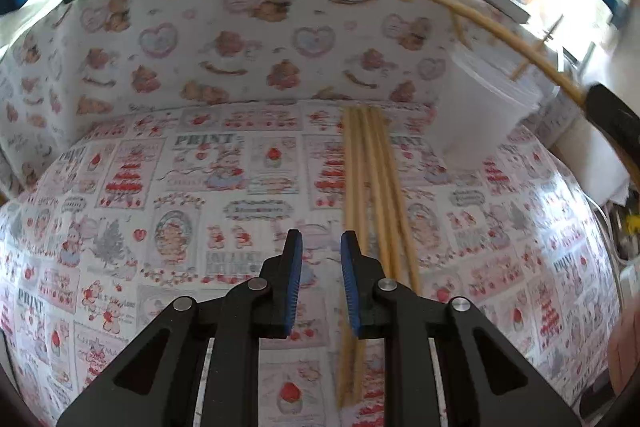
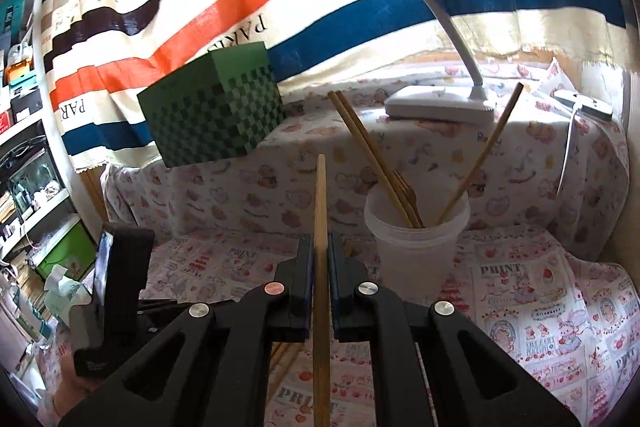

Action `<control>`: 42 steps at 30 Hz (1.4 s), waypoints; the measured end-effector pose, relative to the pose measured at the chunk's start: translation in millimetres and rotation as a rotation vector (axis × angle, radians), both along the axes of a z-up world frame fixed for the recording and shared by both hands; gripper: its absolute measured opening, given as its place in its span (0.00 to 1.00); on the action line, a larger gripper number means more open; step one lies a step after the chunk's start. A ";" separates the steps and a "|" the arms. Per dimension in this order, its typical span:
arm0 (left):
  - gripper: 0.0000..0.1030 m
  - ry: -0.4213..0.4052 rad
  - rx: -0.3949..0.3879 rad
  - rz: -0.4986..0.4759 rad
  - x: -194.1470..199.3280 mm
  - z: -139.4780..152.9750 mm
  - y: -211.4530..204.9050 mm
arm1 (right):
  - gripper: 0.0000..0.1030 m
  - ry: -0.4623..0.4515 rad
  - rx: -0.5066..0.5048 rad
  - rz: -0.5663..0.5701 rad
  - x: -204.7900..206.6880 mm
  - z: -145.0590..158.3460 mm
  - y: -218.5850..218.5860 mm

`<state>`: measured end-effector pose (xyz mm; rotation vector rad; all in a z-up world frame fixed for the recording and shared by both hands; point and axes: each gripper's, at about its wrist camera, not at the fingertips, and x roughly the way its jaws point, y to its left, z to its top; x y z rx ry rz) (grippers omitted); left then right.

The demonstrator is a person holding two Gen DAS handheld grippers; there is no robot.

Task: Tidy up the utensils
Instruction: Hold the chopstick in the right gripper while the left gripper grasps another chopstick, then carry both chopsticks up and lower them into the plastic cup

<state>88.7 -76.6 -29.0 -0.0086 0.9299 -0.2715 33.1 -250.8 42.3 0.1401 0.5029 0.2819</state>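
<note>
Several bamboo chopsticks lie side by side on the printed tablecloth, just right of my left gripper. Its blue pads stand apart with nothing between them, so it is open. My right gripper is shut on a single bamboo chopstick, which points up and away, to the left of a translucent white cup. The cup holds several chopsticks and a wooden fork. In the left wrist view the cup stands at the right, and the held chopstick crosses above it.
A green checkered box sits on the raised, cloth-covered ledge behind, with a white desk lamp to its right. A striped cloth hangs at the back. Shelves with clutter line the left side. Loose chopsticks show under the right gripper.
</note>
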 end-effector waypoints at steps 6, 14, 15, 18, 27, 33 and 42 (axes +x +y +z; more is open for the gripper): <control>0.18 0.022 0.091 0.002 0.0 -13.4 -13.6 | 0.08 0.025 0.006 -0.011 4.8 -3.9 -3.6; 0.18 0.035 0.059 -0.025 2.6 -15.8 -16.2 | 0.08 0.051 -0.005 -0.019 11.4 -9.5 -3.5; 0.18 0.035 0.063 -0.028 3.1 -16.5 -17.7 | 0.08 0.052 -0.006 -0.019 11.4 -9.5 -3.3; 0.22 0.026 0.131 -0.026 2.2 -20.1 -28.6 | 0.08 0.052 -0.006 -0.016 11.7 -9.3 -3.3; 0.31 0.046 0.155 -0.008 0.3 -21.9 -37.2 | 0.08 0.052 -0.013 -0.015 11.5 -10.0 -2.2; 0.06 -0.003 0.098 0.024 -4.5 -8.5 -11.3 | 0.08 0.045 -0.023 -0.002 7.6 -5.6 -0.2; 0.05 -0.426 -0.122 0.082 -56.5 67.9 23.2 | 0.08 0.023 -0.027 0.022 2.0 0.5 1.4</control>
